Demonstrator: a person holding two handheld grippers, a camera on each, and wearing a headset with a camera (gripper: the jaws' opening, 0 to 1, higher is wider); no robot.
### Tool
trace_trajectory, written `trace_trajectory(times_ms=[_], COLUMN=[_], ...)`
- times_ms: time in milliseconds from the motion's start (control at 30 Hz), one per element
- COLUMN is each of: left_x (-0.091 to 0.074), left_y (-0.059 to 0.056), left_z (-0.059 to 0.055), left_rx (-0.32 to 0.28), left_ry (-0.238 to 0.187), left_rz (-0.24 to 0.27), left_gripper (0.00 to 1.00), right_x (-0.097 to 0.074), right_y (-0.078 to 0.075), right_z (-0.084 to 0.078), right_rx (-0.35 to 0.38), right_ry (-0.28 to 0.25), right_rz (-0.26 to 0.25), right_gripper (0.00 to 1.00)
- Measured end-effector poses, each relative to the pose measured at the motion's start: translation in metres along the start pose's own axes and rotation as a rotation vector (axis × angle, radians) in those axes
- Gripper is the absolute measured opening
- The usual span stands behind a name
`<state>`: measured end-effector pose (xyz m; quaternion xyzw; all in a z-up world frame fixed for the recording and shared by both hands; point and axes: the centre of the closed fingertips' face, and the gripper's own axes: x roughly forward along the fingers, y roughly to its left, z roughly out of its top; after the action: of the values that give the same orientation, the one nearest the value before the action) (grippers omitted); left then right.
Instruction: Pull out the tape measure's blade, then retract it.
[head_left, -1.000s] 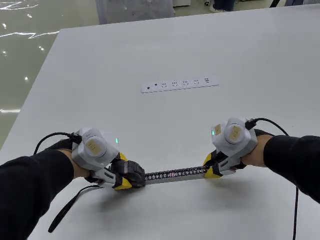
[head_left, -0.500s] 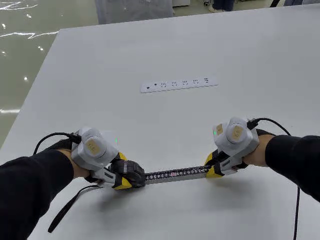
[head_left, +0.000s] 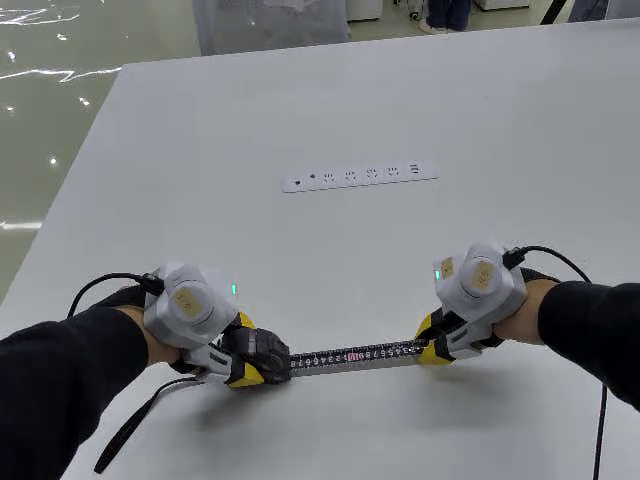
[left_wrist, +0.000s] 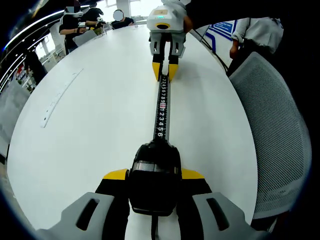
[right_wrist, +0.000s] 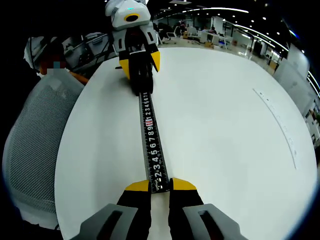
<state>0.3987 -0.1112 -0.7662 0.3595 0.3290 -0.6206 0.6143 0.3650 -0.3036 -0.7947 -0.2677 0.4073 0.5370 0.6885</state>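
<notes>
- The room around the grippers is a wide office. The glossy pale-green floor (head_left: 40, 120) lies far to the left of the left gripper, and rows of ceiling lights (right_wrist: 225, 10) show in the right gripper view.
- The white bench (head_left: 300, 100) is large and matte. It carries both grippers close to its near edge.
- A grey mesh chair (left_wrist: 270, 130) stands at that edge, on the person's side of the two grippers.
- People (left_wrist: 75, 20) sit at the far end of the bench, beyond the right gripper in the left gripper view.
- The left gripper (left_wrist: 154, 176) is clamped on the black case of the tape measure (left_wrist: 155, 165), one yellow tip at each side of it.
- The right gripper (right_wrist: 160, 186) is closed on the free end of the blade (right_wrist: 151, 145), well apart from the left gripper.
- The blade is pulled out and lies straight between the two grippers, low over the bench. Its numbers face up.
- A white power strip (head_left: 360, 172) lies flat well beyond both grippers, about midway between them.
- A black strap (head_left: 130, 425) trails on the bench behind the left gripper.
</notes>
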Motion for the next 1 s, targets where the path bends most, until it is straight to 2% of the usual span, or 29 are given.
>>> trace_trajectory(times_ms=[1000], left_x=[0.001], left_y=[0.0], left_z=[0.0], left_rx=[0.001], left_ry=[0.004], left_rz=[-0.001], left_gripper=[0.3], right_x=[-0.008], right_y=[-0.001], right_z=[-0.012], right_rx=[0.012], right_ry=[0.004], right_rz=[-0.012], right_gripper=[0.08])
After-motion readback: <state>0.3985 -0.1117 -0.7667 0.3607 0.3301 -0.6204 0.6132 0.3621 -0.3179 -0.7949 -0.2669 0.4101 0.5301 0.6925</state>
